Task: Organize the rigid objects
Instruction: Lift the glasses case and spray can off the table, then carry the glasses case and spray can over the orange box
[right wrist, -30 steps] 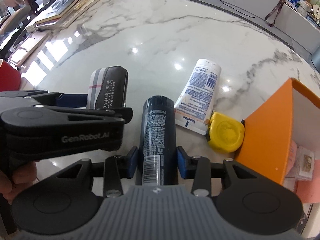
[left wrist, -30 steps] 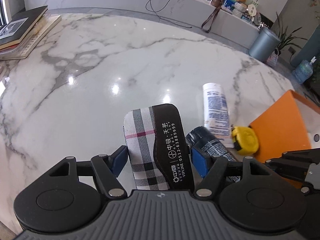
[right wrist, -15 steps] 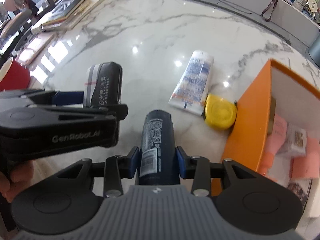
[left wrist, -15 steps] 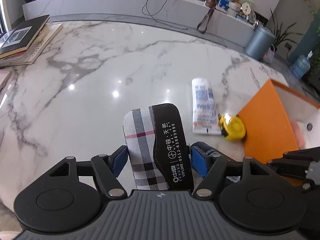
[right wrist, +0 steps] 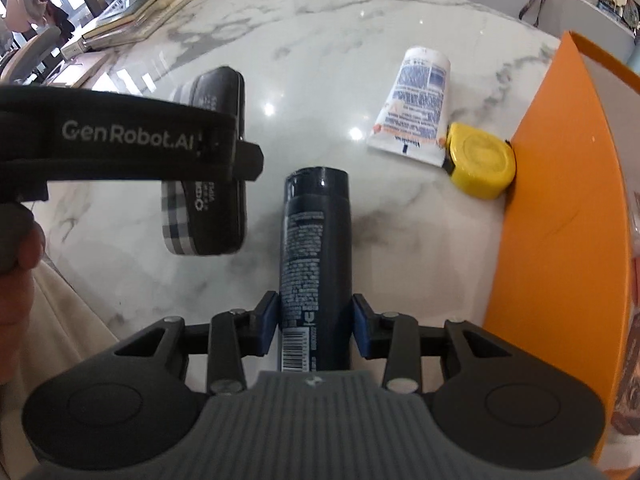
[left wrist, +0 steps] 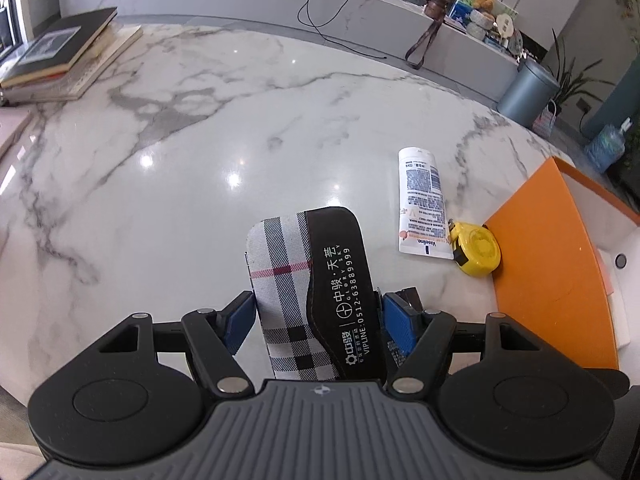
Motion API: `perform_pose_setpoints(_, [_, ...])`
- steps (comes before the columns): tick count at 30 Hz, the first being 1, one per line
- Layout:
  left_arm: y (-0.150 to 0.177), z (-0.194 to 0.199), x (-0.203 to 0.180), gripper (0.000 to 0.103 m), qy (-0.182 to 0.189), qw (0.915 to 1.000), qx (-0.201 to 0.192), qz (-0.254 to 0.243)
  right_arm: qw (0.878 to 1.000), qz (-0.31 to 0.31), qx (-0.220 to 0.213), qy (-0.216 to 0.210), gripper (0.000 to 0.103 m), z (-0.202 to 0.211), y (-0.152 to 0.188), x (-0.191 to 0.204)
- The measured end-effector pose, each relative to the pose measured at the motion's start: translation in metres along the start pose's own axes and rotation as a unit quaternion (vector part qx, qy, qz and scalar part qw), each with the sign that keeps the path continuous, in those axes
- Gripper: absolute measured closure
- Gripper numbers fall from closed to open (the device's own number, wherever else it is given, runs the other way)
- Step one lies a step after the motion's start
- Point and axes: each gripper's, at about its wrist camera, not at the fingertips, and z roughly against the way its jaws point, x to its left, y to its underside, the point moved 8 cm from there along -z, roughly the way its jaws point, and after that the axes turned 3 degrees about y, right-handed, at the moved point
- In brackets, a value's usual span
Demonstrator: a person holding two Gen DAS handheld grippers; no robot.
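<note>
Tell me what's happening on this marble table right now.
A person is tidying with a handheld gripper in each hand. The left gripper is clamped on a plaid-and-black case; the right gripper is clamped on a dark spray can. Both are lifted off the marble table. A white tube and a yellow tape measure lie beside the orange box.

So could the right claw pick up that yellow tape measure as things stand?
Probably not yet: the right claw is shut on the dark spray can, so nothing else fits. The yellow tape measure itself lies uncovered against the orange box.
</note>
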Motion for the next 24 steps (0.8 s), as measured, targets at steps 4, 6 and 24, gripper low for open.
perform_pose_setpoints(4, [0.000, -0.003, 0.003, 0.023, 0.009, 0.9999, 0.000, 0.013, 1.000, 0.001, -0.016, 0.013, 0.059, -0.003, -0.008, -0.001])
perform_pose_setpoints(6, [-0.001, -0.003, 0.006, 0.023, 0.011, 0.9997, -0.002, 0.022, 1.000, -0.005, -0.025, 0.012, 0.056, -0.006, -0.014, -0.002])
perform_pose_setpoints(24, [0.000, -0.002, 0.005, 0.023, 0.011, 0.9998, -0.005, 0.016, 0.996, -0.018, -0.085, 0.036, 0.061, 0.010, -0.012, -0.003])
